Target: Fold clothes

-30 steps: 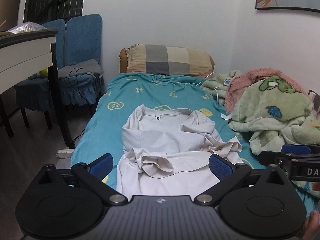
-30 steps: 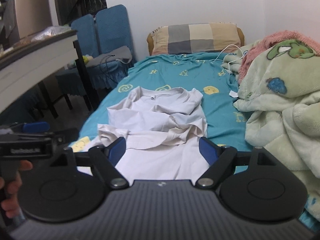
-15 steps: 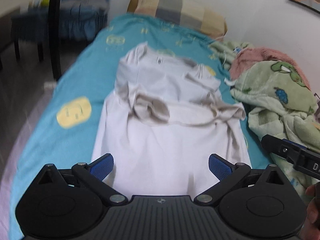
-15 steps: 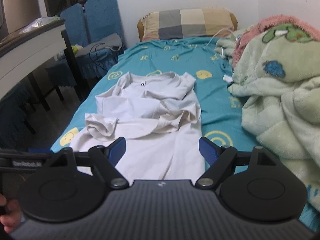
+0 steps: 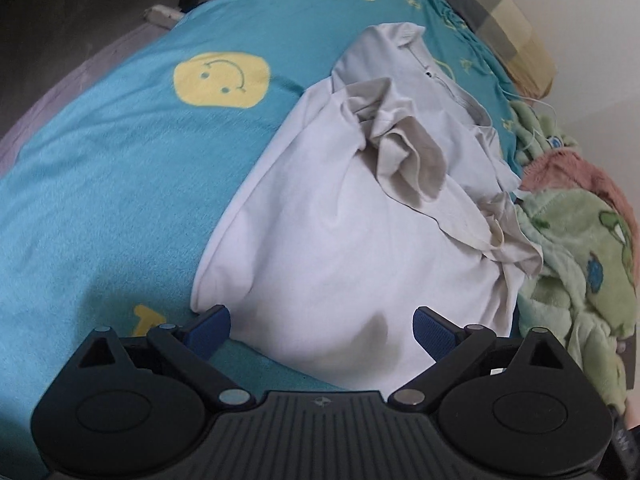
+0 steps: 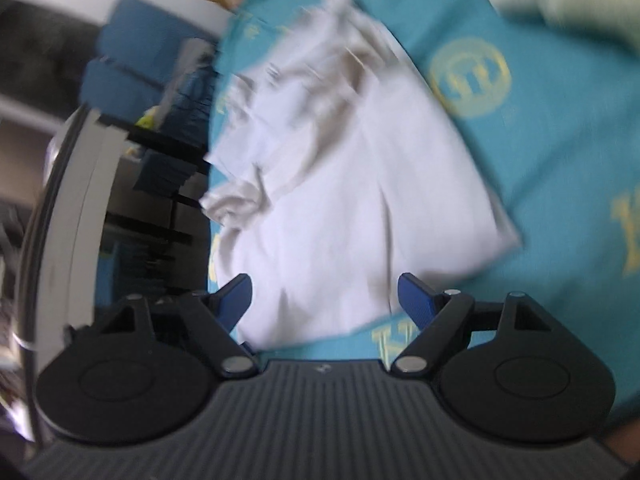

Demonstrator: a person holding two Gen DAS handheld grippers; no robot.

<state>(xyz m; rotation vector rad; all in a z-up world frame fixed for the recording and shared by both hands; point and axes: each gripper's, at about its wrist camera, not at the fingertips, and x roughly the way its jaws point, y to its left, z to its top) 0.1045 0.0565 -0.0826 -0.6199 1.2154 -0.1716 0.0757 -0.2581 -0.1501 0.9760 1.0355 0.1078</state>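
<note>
A white long-sleeved shirt [image 5: 340, 240] lies on the teal bed sheet [image 5: 100, 200], collar towards the pillow, with both sleeves folded across its chest. My left gripper [image 5: 322, 330] is open just above the shirt's bottom hem, its left finger near the hem's left corner. In the blurred right wrist view the same shirt [image 6: 340, 200] fills the middle, and my right gripper [image 6: 326, 298] is open over the hem, nothing between its fingers.
A green and pink plush blanket [image 5: 580, 248] is heaped along the bed's right side. A checked pillow [image 5: 500, 12] lies at the head. Blue chairs [image 6: 136, 56] and a white desk edge [image 6: 80, 200] stand left of the bed, over dark floor [image 5: 60, 20].
Both grippers have dropped and tilted down towards the shirt's bottom hem. The room view has given way to a close view of the shirt and sheet. The right view is now motion-blurred.
</note>
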